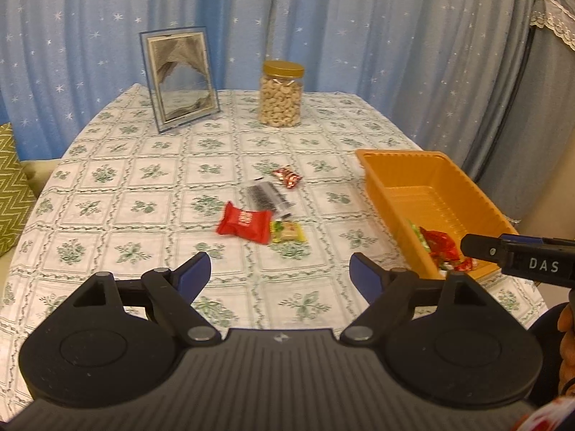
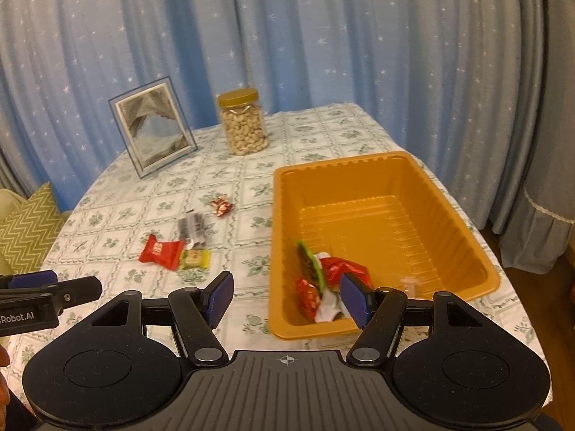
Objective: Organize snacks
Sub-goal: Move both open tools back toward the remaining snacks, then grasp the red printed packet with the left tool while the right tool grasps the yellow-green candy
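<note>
An orange tray (image 2: 445, 194) sits on the right of the table and holds several wrapped snacks (image 2: 337, 269) in its near corner; it also shows in the left wrist view (image 1: 388, 176). Loose on the cloth lie a red packet (image 1: 244, 222), a yellow-green snack (image 1: 289, 231), a clear dark-printed packet (image 1: 266, 195) and a small red candy (image 1: 287, 176). My left gripper (image 1: 280, 274) is open and empty, hovering short of the loose snacks. My right gripper (image 2: 285, 298) is open and empty above the tray's near left corner.
A jar of cashews (image 1: 281, 94) and a framed picture (image 1: 179, 79) stand at the back of the table. Blue star curtains hang behind. A green zigzag cushion (image 1: 10, 186) lies at the left. The table's edge curves off at the right.
</note>
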Demonstrator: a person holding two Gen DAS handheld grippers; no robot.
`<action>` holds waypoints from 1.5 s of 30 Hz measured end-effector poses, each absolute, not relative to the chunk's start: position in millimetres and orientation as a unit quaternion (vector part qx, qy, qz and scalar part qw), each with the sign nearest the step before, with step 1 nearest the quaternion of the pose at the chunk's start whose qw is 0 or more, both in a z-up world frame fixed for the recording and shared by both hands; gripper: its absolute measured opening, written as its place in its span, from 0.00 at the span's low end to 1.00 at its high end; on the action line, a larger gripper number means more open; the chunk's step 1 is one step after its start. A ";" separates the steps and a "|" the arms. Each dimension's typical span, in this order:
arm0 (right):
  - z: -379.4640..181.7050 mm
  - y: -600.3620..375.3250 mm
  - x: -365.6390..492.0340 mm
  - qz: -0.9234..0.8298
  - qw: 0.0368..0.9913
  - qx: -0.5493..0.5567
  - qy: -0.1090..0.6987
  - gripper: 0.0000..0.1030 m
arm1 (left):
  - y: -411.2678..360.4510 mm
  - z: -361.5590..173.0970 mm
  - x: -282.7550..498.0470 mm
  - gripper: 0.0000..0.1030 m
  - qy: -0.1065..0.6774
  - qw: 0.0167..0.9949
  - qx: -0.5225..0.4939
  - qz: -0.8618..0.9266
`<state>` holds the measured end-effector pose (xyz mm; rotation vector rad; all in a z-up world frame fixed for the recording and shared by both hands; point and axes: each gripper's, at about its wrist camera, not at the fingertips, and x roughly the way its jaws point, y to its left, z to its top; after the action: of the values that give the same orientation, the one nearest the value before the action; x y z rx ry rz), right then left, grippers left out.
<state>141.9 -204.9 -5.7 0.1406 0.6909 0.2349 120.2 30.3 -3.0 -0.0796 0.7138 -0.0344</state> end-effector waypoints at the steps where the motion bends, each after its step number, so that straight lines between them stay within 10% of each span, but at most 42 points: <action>1: -5.8 -201.9 143.1 0.117 0.932 0.067 0.337 0.64 | 33.1 -3.0 120.9 0.80 0.349 0.936 -0.038 -0.015; 45: -102.8 -66.9 270.3 0.211 0.899 0.018 0.384 0.63 | 119.7 -72.5 248.5 0.80 0.386 0.922 -0.009 -0.038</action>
<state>270.3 -66.9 -102.8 0.0381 0.7959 0.4364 248.5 119.7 -72.5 -0.0181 0.7921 -0.0782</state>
